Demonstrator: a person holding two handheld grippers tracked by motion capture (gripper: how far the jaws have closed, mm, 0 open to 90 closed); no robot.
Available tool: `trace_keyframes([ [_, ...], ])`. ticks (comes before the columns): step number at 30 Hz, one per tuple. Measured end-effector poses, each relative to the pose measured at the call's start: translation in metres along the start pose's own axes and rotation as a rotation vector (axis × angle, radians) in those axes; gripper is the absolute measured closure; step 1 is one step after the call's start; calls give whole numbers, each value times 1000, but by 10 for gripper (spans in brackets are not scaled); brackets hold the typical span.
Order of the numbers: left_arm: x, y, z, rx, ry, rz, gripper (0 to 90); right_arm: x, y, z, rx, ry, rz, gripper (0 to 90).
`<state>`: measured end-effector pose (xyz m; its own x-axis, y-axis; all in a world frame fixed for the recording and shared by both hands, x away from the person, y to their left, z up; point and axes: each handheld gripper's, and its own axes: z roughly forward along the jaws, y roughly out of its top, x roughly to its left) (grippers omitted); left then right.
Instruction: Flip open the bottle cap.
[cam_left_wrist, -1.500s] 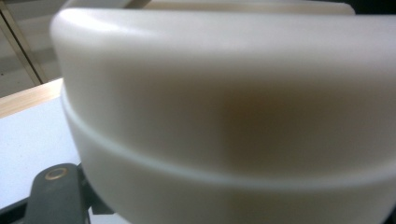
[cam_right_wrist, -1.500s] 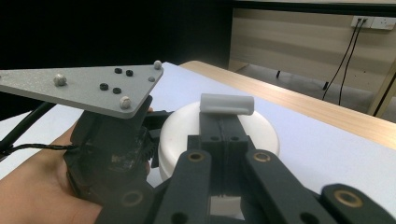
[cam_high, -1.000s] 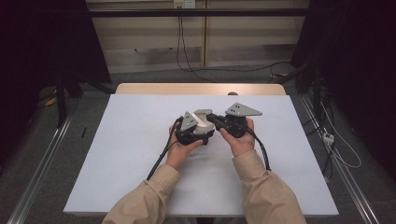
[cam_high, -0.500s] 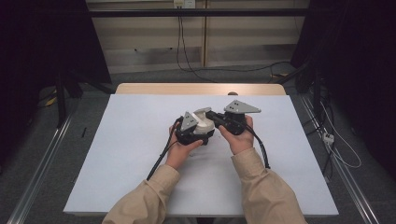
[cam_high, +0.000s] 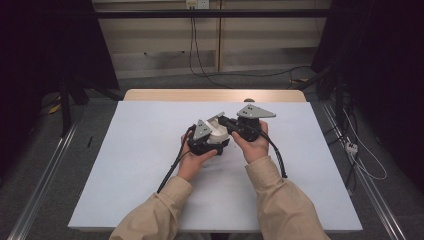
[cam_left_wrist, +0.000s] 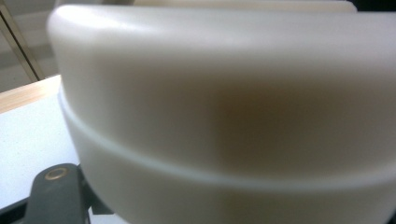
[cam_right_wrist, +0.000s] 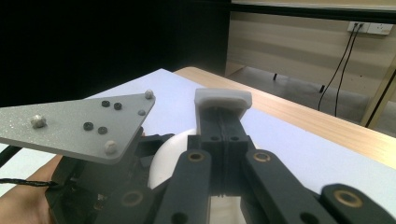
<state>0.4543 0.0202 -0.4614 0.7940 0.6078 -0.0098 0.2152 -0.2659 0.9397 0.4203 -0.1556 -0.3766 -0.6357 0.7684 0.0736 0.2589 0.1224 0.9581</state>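
From above, a smooth white rounded plastic piece (cam_high: 218, 133) sits clamped in the left gripper (cam_high: 212, 137). The right gripper view shows the right gripper (cam_right_wrist: 223, 108), jaws pressed together, pinching its flat white tab (cam_right_wrist: 223, 98).

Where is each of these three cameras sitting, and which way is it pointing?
High view: fixed above the person's side, looking forward and down at the table; both forearms, the left gripper and right gripper show.
Left gripper view: rides the left gripper, close against the white container; one black jaw shows at bottom left.
Right gripper view: rides the right gripper, looking along its jaws, shut together, with a white piece at their tips.
Shared: the white container and the table.
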Motion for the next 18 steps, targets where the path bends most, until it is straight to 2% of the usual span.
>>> trace_keyframes([
  [18, 0, 0, 0, 3, 0, 0, 187, 0, 8, 5, 11, -11, -22, 900],
])
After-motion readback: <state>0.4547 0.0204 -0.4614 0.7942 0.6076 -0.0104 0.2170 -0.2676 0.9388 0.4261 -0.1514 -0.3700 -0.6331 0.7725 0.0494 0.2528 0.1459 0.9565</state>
